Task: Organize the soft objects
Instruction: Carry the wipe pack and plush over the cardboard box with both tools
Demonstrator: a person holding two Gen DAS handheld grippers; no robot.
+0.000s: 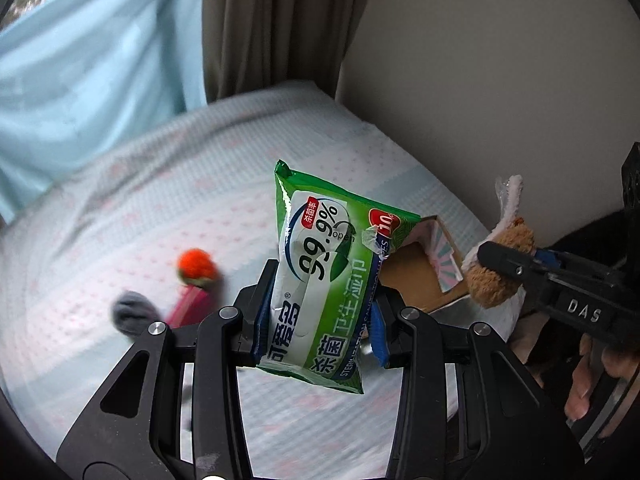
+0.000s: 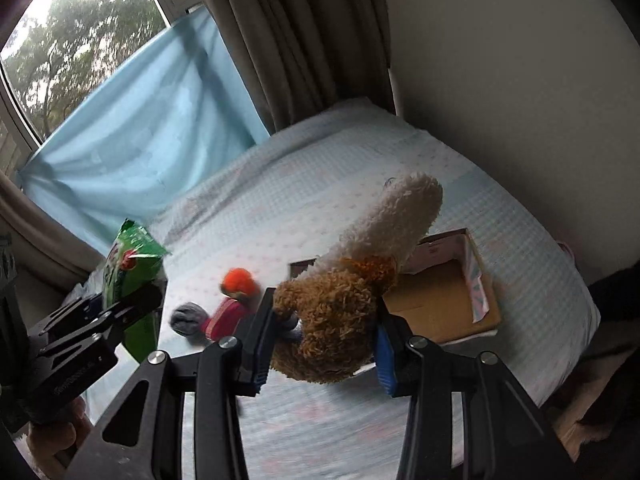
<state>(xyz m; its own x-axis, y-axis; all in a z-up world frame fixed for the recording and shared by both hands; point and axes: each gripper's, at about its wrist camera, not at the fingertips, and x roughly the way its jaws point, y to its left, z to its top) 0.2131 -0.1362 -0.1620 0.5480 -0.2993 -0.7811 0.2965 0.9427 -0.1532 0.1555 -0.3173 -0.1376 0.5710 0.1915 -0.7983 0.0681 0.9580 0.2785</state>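
While we carry, left hand-held gripper [image 1: 316, 316] clamps wipes pack [image 1: 332, 280], right hand-held gripper [image 2: 324, 344] plush toy [image 2: 344, 312]; slick pack may slip before box [image 2: 444, 300].

My wipes packet [image 1: 320, 280] hides the near left corner of the cardboard box [image 1: 416, 280]. The plush toy [image 2: 340, 300] covers that same part of the box. The orange ball [image 1: 196, 266], grey ball [image 1: 130, 312] and pink thing [image 1: 190, 308] on the bed [image 1: 120, 220] are too blurred to identify.

Bed [image 2: 320, 184] mostly bare toward curtain [image 2: 304, 40] and wall. Open cardboard box [image 2: 436, 300] sits near right edge; orange pompom [image 2: 239, 281], grey ball [image 2: 188, 319] and pink item [image 2: 226, 316] cluster left of it, bare sheet between.
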